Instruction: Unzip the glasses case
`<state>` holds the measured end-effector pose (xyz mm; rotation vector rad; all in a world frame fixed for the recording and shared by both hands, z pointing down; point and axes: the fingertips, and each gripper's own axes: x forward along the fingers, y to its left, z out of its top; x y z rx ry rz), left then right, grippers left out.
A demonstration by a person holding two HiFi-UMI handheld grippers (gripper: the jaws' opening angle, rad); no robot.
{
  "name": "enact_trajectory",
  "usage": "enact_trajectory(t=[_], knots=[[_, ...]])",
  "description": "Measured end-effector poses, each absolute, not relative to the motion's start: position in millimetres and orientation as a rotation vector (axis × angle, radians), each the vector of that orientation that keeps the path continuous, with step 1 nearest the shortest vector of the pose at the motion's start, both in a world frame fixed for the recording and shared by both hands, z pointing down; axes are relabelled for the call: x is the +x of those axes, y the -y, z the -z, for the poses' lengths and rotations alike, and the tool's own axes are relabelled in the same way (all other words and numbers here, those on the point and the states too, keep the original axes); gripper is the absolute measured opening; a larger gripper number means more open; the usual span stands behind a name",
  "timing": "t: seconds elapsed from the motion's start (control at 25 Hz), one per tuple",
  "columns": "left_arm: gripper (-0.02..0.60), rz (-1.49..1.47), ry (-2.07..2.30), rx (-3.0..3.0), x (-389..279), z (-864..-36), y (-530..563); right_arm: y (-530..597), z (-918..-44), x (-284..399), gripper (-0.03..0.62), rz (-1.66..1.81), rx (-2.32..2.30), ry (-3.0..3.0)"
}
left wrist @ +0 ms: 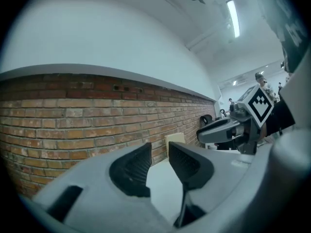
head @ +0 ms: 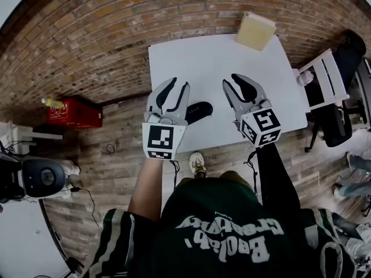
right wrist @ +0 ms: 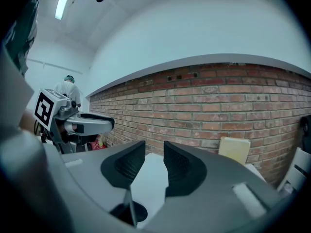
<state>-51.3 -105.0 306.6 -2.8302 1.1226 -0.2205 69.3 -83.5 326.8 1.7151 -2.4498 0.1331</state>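
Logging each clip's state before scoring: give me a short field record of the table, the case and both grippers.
table: white table, tan box at its far corner
glasses case: black, lying near the front edge, partly behind the left gripper; not gripped
left gripper: jaws apart, nothing between
right gripper: jaws apart, nothing between, right of the case

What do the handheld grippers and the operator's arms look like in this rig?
Both the left gripper and right gripper have light grey curved bodies, black ribbed pads and a white cube with black square markers. A thin dark cable hangs below each. The person wears a dark green jersey with white lettering and striped short sleeves; a black sleeve covers the right arm.
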Motion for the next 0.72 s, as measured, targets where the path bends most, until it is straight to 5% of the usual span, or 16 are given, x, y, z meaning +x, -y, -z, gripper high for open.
enact_trajectory(t=[0.72], knots=[[0.106, 0.754, -0.845, -2.967, -8, -452, 101, 80, -517, 51, 0.178, -0.63, 1.345, 2.269]])
